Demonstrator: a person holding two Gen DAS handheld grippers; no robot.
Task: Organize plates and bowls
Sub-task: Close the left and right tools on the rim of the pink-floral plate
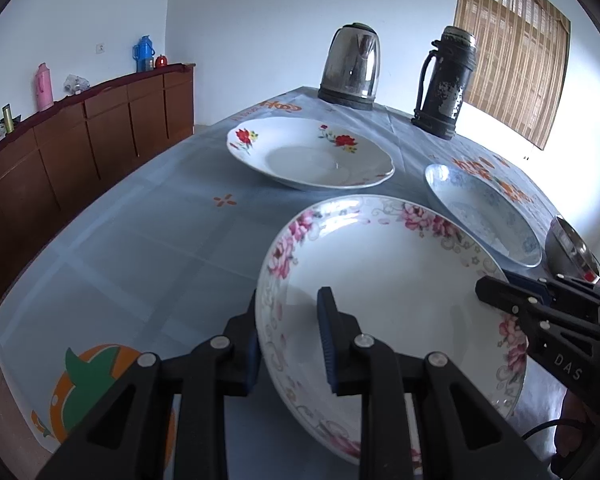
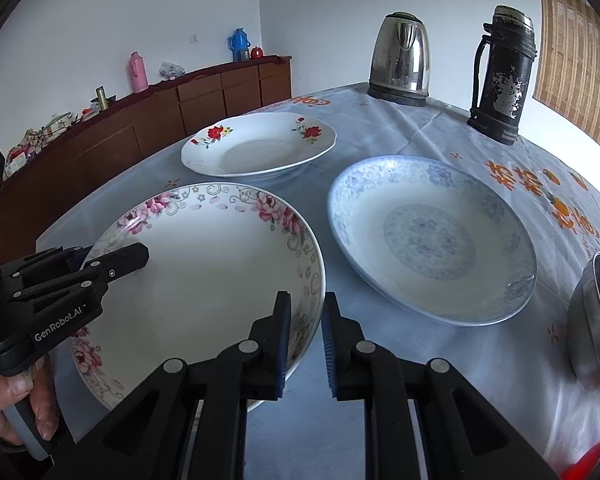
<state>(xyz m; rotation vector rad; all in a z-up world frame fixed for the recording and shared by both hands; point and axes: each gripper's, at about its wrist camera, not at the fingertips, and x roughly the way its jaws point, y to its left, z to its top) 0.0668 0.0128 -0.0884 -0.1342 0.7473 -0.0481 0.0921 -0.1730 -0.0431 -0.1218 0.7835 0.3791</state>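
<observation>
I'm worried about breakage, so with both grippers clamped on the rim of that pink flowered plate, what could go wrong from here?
1. Each gripper, left and right, pinches only a thin edge of the pink flowered plate; lifting unevenly could tilt it and let it slip.
2. The blue patterned plate lies close beside it, so a sideways swing might knock rim against rim.
3. The metal bowl sits near the table's edge; the right gripper could nudge it.
</observation>
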